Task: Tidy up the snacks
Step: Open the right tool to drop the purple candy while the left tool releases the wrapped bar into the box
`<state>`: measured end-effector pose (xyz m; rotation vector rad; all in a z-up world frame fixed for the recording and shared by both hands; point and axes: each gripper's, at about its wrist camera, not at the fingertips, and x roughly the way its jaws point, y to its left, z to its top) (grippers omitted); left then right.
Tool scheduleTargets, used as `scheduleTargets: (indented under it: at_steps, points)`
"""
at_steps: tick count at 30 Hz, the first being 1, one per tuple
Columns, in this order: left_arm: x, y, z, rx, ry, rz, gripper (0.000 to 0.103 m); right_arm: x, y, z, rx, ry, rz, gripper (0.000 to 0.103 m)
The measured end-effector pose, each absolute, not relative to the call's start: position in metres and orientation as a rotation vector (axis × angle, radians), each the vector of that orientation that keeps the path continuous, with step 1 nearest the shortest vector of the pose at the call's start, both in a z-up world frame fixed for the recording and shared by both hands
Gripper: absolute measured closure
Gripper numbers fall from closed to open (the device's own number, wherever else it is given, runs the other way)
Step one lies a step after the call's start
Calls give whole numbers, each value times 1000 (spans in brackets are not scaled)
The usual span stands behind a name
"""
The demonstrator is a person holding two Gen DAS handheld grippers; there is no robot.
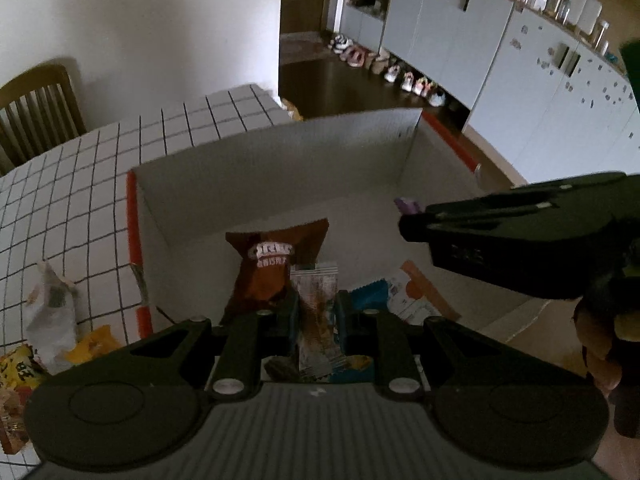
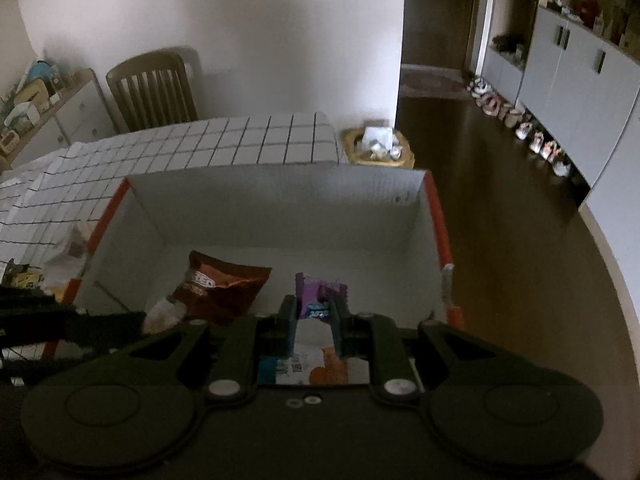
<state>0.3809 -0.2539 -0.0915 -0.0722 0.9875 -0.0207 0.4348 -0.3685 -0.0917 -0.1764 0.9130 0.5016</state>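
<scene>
- Desk (image 2: pixel 248 140) under a white cloth with a dark grid.
- Wooden chair (image 2: pixel 154 88) at the far side, against the white wall (image 2: pixel 240 20).
- Basket (image 2: pixel 378 146) on the dark floor (image 2: pixel 500 208), just beyond the desk's far right corner.
- Shoes (image 2: pixel 528 136) in a row along the grey cabinets (image 2: pixel 580 80) on the right.
- Cluttered sideboard (image 2: pixel 44 96) at far left.
</scene>
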Motion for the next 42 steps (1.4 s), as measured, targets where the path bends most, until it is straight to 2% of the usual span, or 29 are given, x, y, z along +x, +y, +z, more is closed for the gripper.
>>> scheduleTargets:
  at_steps: [19, 29, 33, 42]
  points:
    - [388, -261, -116, -66, 1061, -47, 84, 443, -364, -111, -150, 1033, 523, 86]
    - [378, -260, -112, -98, 1064, -39, 83, 434, -370, -99, -135, 1015, 527, 85]
    - [373, -257, -108, -114, 1056, -35, 78, 430, -373, -94, -127, 1006, 527, 84]
    - [362, -246, -97, -170, 1028, -35, 78, 421, -378, -78, -111, 976, 530, 83]
